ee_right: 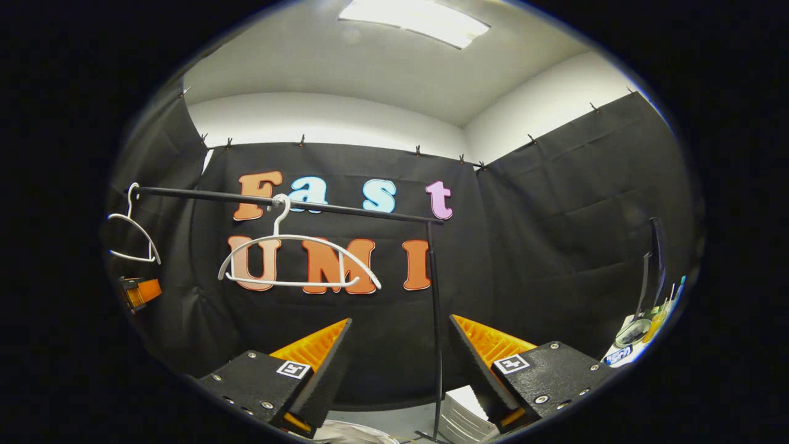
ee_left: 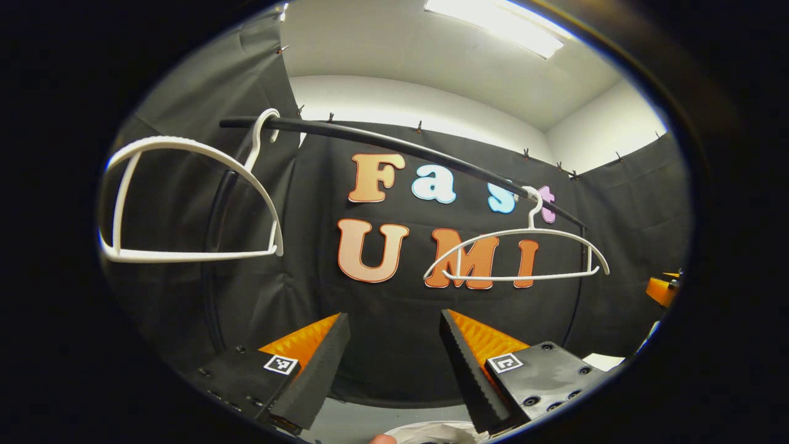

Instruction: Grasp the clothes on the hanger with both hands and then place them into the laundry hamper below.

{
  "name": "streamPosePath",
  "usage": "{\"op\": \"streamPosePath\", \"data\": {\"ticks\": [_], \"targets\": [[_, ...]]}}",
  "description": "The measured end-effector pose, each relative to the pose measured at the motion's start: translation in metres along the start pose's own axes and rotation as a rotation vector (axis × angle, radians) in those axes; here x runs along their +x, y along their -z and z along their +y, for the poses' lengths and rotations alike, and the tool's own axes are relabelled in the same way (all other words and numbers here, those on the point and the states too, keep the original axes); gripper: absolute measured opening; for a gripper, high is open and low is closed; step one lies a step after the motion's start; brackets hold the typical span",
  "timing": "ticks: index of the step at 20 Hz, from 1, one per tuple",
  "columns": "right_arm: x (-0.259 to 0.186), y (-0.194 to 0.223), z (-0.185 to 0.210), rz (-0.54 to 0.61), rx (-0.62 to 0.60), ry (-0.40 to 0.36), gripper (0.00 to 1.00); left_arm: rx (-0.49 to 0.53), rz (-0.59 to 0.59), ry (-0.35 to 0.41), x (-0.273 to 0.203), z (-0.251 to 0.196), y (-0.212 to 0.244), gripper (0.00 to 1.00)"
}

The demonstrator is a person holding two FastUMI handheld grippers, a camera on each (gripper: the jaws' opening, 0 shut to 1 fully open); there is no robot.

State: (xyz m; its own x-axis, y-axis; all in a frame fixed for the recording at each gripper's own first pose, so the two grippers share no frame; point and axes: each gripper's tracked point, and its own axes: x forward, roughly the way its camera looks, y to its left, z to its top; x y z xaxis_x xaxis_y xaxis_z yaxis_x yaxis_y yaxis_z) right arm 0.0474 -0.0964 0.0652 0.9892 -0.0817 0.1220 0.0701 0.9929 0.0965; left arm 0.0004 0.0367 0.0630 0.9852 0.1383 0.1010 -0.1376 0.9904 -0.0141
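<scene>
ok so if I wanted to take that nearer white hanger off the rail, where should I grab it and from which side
Probably grip the hanger on its thin straight bottom bar, coming from the front with the right gripper, whose jaws stand open. The bar hangs level and bare, so the fingers can close above and below it. Then lift so the hook clears the rail.

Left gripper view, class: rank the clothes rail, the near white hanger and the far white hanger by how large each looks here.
1. Clothes rail, the longest span in this view.
2. Near white hanger, at the rail's left end.
3. Far white hanger, at the right end.
The hangers may well match in true size; nearness to the camera enlarges the left one.
</scene>
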Motion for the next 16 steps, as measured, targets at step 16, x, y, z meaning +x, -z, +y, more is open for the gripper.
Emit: {"op": "streamPosePath", "data": {"ticks": [16], "targets": [[-0.002,0.015,0.013,0.044,0.005,-0.021,0.92,0.01,0.009,0.013,-0.002,-0.002,0.002,0.96]]}}
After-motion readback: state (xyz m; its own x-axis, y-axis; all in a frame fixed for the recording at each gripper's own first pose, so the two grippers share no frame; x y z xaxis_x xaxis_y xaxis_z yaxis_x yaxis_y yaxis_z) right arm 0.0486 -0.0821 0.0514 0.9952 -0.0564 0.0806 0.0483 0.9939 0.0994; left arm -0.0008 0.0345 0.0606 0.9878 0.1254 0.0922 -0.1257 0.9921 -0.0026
